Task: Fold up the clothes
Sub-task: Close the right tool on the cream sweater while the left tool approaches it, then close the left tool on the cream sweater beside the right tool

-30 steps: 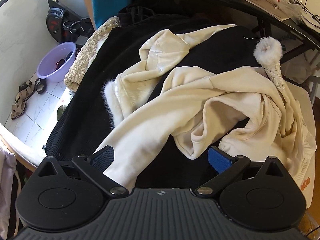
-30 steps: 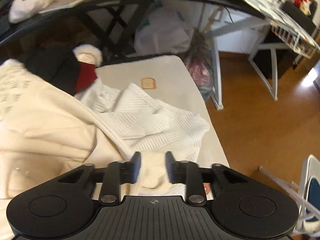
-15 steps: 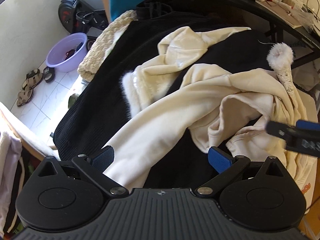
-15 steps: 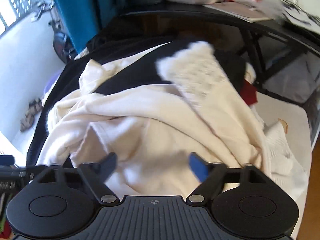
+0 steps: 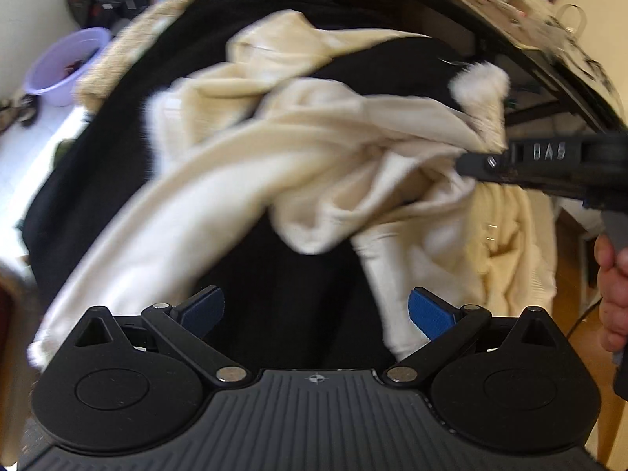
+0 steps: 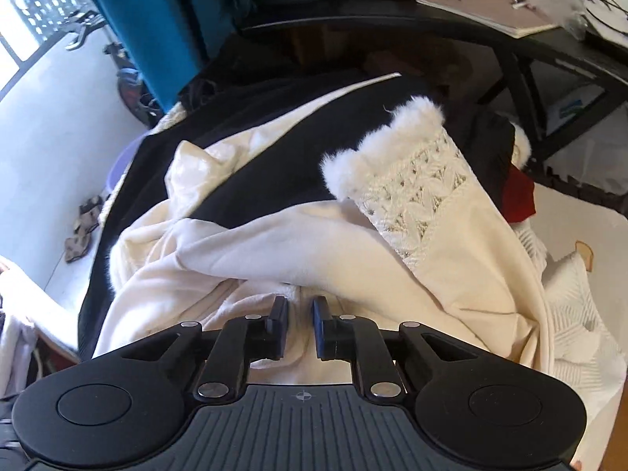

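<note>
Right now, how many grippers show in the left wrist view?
2: left gripper at bottom, open over black cloth; right gripper at right edge, jaws closing on cream garment.

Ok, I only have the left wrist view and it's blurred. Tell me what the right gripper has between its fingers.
Observer: In the right wrist view, the right gripper is closing its jaws, with a fold of the cream garment between them.
Operator: Describe the sleeve under that fur cuff.
Observer: Below the fur cuff, the sleeve is an open lace knit panel stitched to plain cream cloth.
Operator: Tell me what lies past that sleeve.
Observer: A red garment shows there, at the edge of the black garment.
</note>
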`<control>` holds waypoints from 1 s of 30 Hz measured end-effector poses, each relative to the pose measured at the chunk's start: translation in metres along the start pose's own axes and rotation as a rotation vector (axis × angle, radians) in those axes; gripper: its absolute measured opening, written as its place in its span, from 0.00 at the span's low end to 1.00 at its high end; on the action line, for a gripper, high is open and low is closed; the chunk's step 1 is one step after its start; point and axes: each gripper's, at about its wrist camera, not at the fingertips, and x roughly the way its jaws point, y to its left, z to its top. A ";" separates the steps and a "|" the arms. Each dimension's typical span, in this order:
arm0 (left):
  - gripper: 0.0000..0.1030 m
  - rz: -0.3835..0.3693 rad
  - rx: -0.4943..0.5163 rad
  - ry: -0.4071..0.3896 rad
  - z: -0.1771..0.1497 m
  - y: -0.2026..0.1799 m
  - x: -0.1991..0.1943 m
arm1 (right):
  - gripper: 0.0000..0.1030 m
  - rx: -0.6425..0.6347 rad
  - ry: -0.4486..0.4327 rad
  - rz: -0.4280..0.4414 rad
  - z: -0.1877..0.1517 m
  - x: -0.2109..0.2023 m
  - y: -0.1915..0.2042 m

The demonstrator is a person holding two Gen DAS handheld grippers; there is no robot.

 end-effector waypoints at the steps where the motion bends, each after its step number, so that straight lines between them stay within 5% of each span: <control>1: 0.99 -0.020 0.003 0.004 -0.001 -0.005 0.008 | 0.10 0.023 -0.005 0.026 0.001 -0.003 -0.003; 2: 0.99 -0.038 -0.002 0.016 -0.003 -0.010 0.016 | 0.03 0.050 -0.010 0.055 0.001 -0.006 -0.007; 8: 0.97 -0.087 0.000 0.027 -0.010 -0.034 0.049 | 0.02 -0.018 -0.023 0.079 0.003 -0.013 -0.005; 16: 0.13 -0.064 0.076 -0.005 -0.027 -0.047 0.038 | 0.02 -0.101 0.006 0.106 0.001 -0.026 -0.007; 19: 0.08 -0.067 0.071 -0.035 -0.033 -0.046 0.024 | 0.06 -0.164 0.040 0.047 0.004 -0.020 -0.006; 23: 0.07 -0.089 0.076 -0.084 -0.042 -0.051 0.001 | 0.37 -0.213 0.043 0.053 0.012 -0.020 0.003; 28: 0.07 -0.105 0.146 -0.126 -0.045 -0.070 -0.012 | 0.44 -0.396 0.058 0.082 0.013 -0.013 0.039; 30: 0.07 -0.126 0.156 -0.134 -0.046 -0.072 -0.016 | 0.54 -0.507 0.103 0.030 0.010 0.003 0.056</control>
